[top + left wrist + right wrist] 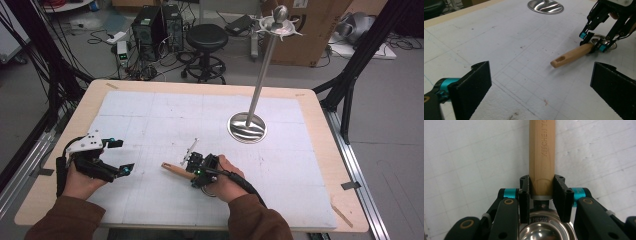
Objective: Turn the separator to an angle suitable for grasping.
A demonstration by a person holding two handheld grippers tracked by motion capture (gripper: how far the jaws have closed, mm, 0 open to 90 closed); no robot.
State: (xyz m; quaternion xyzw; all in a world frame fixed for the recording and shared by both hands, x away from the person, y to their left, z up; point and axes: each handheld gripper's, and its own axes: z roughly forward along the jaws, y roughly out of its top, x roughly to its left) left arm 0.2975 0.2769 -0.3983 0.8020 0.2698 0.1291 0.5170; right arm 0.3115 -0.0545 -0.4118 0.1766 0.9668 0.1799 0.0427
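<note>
Wooden table (320,150) covered by a white gridded sheet (165,117). Right gripper (196,167) sits near table centre, slightly toward 6 o'clock, held in the person's right hand (226,180); its jaws are pinched on a ladle (176,170) at the end of the wooden handle where it meets the metal part. In the right gripper view the gripper (541,192) clamps the handle (542,152) from both sides, handle running straight up to 12 o'clock, steel bowl (544,230) of the ladle just below the jaws at 6 o'clock, stamped lettering on the metal, too small to be sure of. In the high view the handle points toward 9 o'clock from the right gripper, low over the sheet; whether it touches the sheet I cannot tell. Left gripper (121,156) at about 8 o'clock on the table, in the left hand (80,182), jaws spread wide, nothing between them. Left gripper view: its two black jaws far apart at the bottom, ladle (571,55) and right gripper (594,41) ahead at 2 o'clock. Metal stand (260,75) with round base (247,127) stands upright at 1 o'clock from the right gripper, well apart from it. Stool (206,37) and computer cases (157,25) on the floor beyond the table at 12 o'clock.
</note>
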